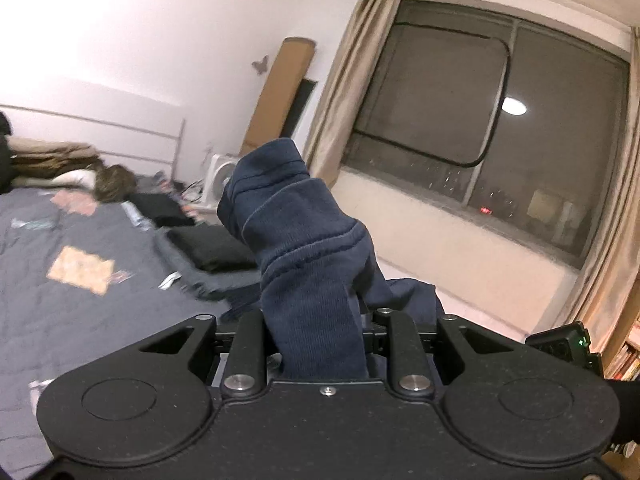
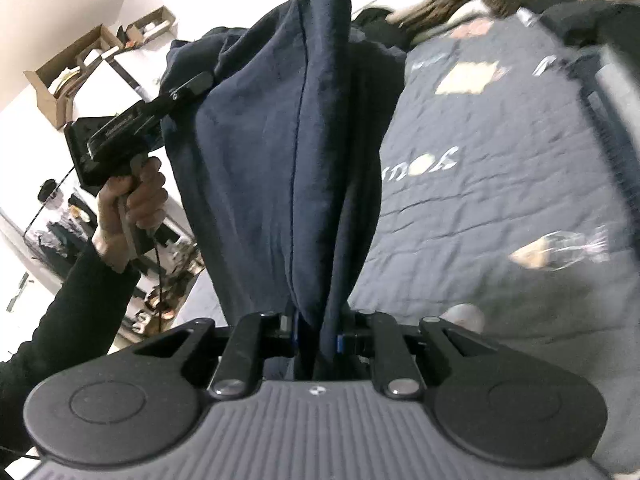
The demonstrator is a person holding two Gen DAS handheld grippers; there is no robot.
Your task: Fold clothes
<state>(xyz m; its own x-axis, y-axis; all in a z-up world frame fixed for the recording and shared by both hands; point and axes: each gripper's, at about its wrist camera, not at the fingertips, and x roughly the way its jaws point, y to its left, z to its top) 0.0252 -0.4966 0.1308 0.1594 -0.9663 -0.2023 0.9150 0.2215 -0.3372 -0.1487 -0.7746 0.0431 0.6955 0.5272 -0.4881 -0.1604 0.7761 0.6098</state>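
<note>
Above the grey bed, navy garment hangs lifted clear between both grippers. Left gripper is clamped on one bunched corner; right gripper is closed on another fold. Judged purpose: raising it to shake it out before folding. Long axis runs away from the right gripper, seam along it. Left wrist view shows ribbed hem pointing forward.

the bed fills the lower left of the left wrist picture. it has a grey blanket with pale patches and white letters on it. two folded black clothes lie near its right edge, one behind the other. brown and white bedding is piled at the far end, in the upper left.
</note>
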